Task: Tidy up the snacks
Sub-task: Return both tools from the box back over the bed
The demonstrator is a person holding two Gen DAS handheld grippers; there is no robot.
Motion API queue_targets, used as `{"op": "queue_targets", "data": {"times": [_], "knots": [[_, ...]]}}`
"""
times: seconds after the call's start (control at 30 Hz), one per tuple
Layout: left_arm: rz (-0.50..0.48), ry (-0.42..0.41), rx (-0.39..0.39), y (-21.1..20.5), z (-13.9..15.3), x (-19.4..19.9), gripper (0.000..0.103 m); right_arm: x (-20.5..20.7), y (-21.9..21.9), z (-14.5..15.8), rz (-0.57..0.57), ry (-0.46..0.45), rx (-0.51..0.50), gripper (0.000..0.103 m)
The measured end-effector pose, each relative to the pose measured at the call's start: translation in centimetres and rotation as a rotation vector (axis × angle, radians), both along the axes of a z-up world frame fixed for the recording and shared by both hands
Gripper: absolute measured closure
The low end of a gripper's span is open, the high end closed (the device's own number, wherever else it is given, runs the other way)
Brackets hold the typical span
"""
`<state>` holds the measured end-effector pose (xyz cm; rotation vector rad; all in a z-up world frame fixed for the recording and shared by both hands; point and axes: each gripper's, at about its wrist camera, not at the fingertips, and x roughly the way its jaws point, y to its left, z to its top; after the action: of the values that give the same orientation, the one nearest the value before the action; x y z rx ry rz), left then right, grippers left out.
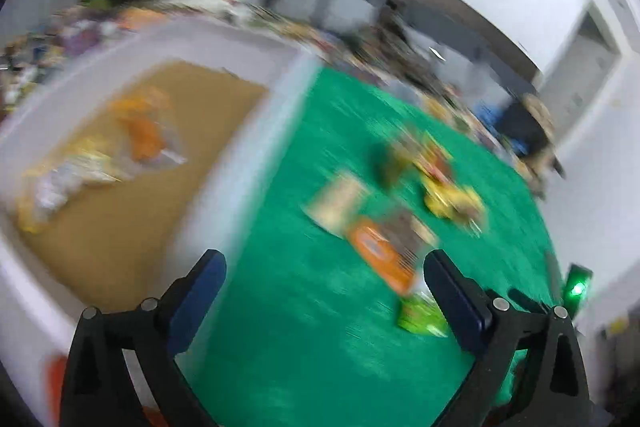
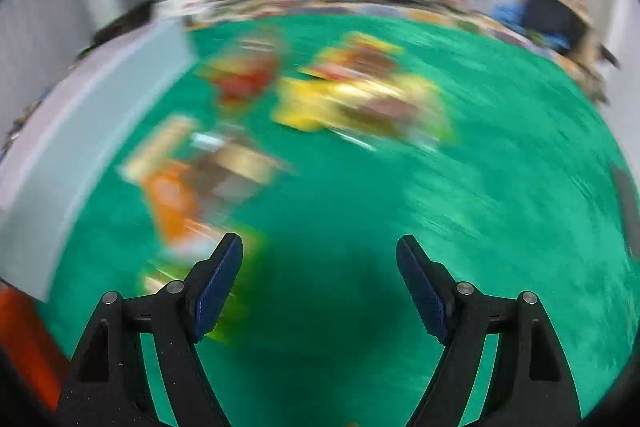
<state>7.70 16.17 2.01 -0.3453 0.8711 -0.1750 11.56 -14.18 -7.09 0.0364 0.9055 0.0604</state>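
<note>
Green cloth fills both blurred views, and with the left gripper and right gripper both spread wide and holding nothing, the risk I see is a hasty grab snagging the cloth or pinching two overlapping packets at once, since they lie crowded. The snacks are loose, flat, crinkly packets: an orange packet just ahead of the left gripper's right finger, yellow packets well ahead of the right gripper. A few more already lie in the brown-floored box ahead-left of the left gripper.
</note>
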Motion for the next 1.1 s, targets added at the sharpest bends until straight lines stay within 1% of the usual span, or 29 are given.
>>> {"op": "queue_targets", "data": {"times": [0.03, 0.1, 0.2, 0.27, 0.3, 0.43, 0.57, 0.67, 0.7, 1.0, 1.1], "knots": [[-0.048, 0.032, 0.007, -2.6, -1.4, 0.1, 0.004, -1.1, -2.5, -0.9, -0.045, 0.003, -0.018, 0.021], [-0.104, 0.074, 0.048, -6.1, -3.8, 0.1, 0.004, -2.3, -5.3, -2.1, -0.101, 0.006, -0.046, 0.021], [-0.135, 0.106, 0.129, -9.1, -6.9, 0.6, 0.005, -3.8, -8.0, -2.9, -0.156, 0.002, -0.056, 0.021], [-0.130, 0.117, 0.173, -10.0, -8.3, 0.8, 0.005, -4.1, -9.3, -3.4, -0.165, 0.005, -0.040, 0.021], [-0.123, 0.118, 0.193, -10.2, -8.9, 1.0, 0.005, -4.3, -9.5, -3.2, -0.157, -0.007, -0.042, 0.021], [-0.098, 0.131, 0.257, -9.8, -10.6, 1.5, 0.005, -3.8, -8.9, -3.3, -0.131, -0.019, -0.057, 0.019], [-0.094, 0.107, 0.303, -9.5, -11.1, 1.0, 0.005, -4.7, -9.2, -3.7, -0.128, -0.034, -0.054, 0.018], [-0.107, 0.092, 0.366, -9.9, -11.4, 0.6, 0.003, -4.9, -9.1, -3.8, -0.129, -0.037, -0.055, 0.018], [-0.105, 0.091, 0.368, -9.9, -11.6, 0.6, 0.000, -5.0, -9.2, -3.7, -0.129, -0.037, -0.054, 0.018], [-0.102, 0.066, 0.367, -9.6, -11.7, 0.4, 0.000, -5.0, -9.1, -3.8, -0.129, -0.038, -0.054, 0.018], [-0.091, 0.074, 0.364, -9.2, -11.6, 0.0, 0.000, -4.9, -9.1, -3.7, -0.129, -0.037, -0.054, 0.018]]}}
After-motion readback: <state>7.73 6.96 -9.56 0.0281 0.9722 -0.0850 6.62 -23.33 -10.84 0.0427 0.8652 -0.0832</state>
